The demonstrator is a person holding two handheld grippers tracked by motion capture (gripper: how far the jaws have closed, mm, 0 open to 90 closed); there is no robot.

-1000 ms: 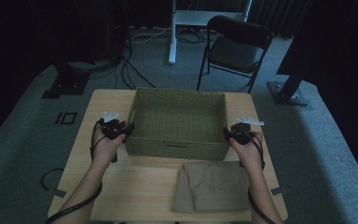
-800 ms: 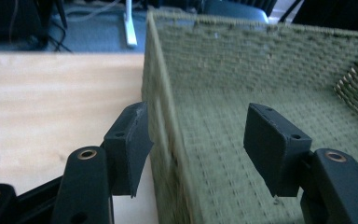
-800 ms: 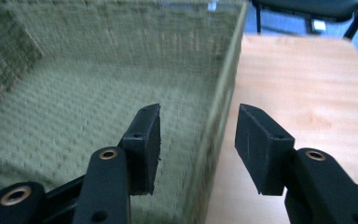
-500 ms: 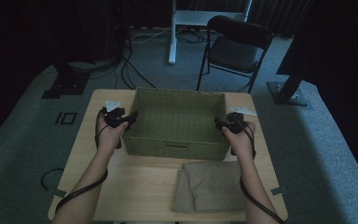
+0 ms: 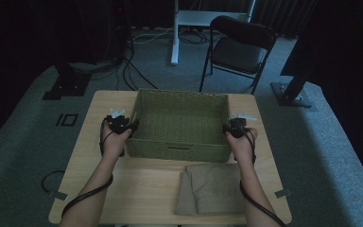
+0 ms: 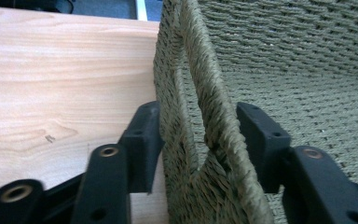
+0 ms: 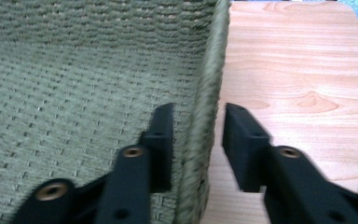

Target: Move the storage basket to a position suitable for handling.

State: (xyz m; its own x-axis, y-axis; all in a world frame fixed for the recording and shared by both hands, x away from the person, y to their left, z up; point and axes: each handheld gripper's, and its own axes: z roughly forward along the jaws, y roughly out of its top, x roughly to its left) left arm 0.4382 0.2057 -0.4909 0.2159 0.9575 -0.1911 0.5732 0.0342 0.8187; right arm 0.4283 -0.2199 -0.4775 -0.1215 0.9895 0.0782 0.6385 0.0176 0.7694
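Observation:
An olive woven basket [image 5: 177,150] stands empty at the middle of the wooden table [image 5: 101,101]. My left gripper [image 5: 131,126] is at the basket's left wall and my right gripper [image 5: 227,128] at its right wall. In the left gripper view, the left gripper [image 6: 198,112] is open, with one jaw outside the woven wall [image 6: 200,70] and one inside. In the right gripper view, the right gripper [image 7: 199,112] also straddles the rim [image 7: 209,70], open, with small gaps on both sides.
A folded khaki cloth [image 5: 212,189] lies on the table in front of the basket, toward the right. A black chair [image 5: 238,45] and stand bases sit on the carpet beyond the table. Bare tabletop flanks the basket on both sides.
Both hands have moved forward and inward from beside the basket. Each gripper's jaws now straddle a side wall. The basket has not moved.

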